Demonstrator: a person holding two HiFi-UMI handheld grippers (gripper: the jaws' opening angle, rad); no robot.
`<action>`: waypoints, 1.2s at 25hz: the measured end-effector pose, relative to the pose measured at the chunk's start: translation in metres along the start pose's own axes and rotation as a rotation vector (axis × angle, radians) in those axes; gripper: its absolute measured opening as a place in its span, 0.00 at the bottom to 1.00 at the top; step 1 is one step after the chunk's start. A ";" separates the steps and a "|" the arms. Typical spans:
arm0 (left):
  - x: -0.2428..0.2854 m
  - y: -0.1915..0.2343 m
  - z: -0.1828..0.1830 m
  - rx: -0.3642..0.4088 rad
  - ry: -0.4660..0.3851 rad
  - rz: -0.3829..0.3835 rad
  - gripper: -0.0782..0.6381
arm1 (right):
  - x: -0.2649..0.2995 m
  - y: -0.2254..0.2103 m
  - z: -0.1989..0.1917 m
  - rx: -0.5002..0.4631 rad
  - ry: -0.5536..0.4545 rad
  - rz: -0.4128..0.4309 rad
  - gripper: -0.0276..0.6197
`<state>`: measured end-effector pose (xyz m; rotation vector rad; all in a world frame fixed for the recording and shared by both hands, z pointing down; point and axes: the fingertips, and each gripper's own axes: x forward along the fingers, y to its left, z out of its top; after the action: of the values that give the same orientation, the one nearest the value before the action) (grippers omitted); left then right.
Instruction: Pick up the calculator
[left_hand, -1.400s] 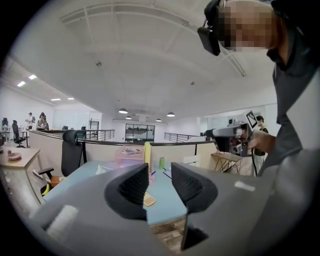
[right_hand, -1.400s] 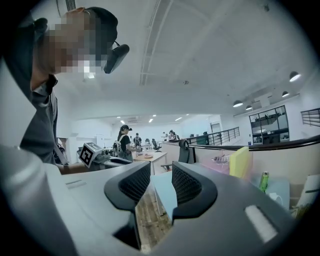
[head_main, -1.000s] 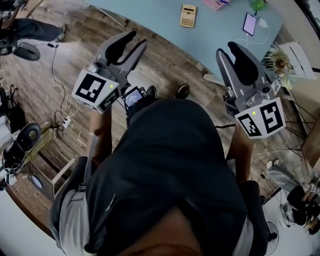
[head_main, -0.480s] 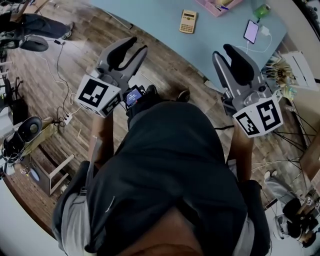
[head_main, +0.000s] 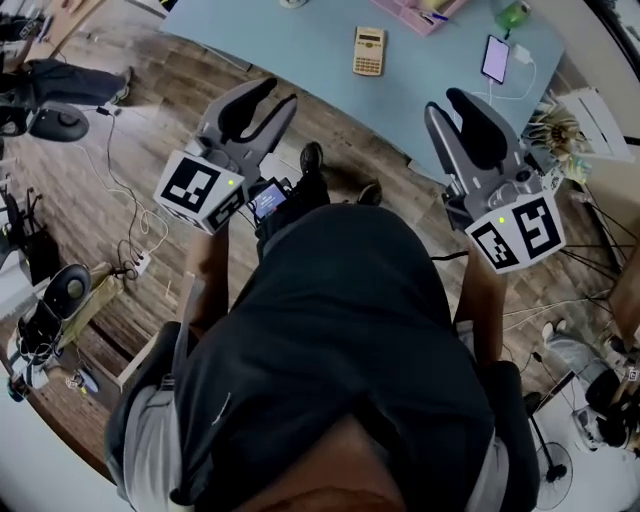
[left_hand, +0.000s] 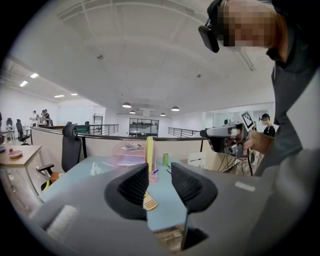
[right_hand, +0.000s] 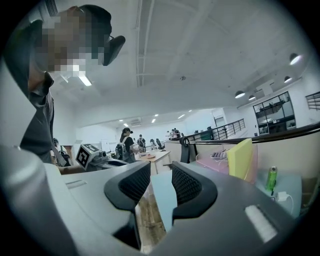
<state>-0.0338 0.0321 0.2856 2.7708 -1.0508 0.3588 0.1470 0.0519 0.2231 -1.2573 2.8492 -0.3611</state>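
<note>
The beige calculator (head_main: 369, 51) lies flat on the light blue table (head_main: 290, 45), out ahead of both grippers and untouched. My left gripper (head_main: 264, 96) is held in the air over the wooden floor, short of the table edge, open and empty. In the left gripper view the calculator (left_hand: 149, 202) shows low in the gap between the jaws of the left gripper (left_hand: 160, 187). My right gripper (head_main: 451, 101) hovers near the table's right corner, open with nothing in it. Through the gap of the right gripper (right_hand: 161, 187) I see only table edge and floor.
On the table's far side lie a phone (head_main: 496, 58) on a white cable, a pink tray (head_main: 420, 10) and a green bottle (head_main: 515, 14). A yellow folder (left_hand: 149, 152) stands by the tray. An office chair (head_main: 60, 122) and floor cables are at the left.
The table and calculator have drifted lower and closer in the head view as the person steps forward. Both grippers stay raised and open.
</note>
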 end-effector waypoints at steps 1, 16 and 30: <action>0.003 0.006 0.002 0.009 -0.007 -0.017 0.31 | 0.004 0.001 0.002 0.002 -0.003 -0.016 0.23; 0.029 0.082 0.030 0.054 -0.068 -0.222 0.31 | 0.065 0.019 0.021 -0.019 -0.006 -0.205 0.22; 0.040 0.119 0.037 0.067 -0.106 -0.376 0.31 | 0.089 0.033 0.033 -0.056 -0.018 -0.375 0.23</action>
<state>-0.0776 -0.0898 0.2684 2.9903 -0.5224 0.2010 0.0657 0.0013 0.1914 -1.7976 2.6147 -0.2703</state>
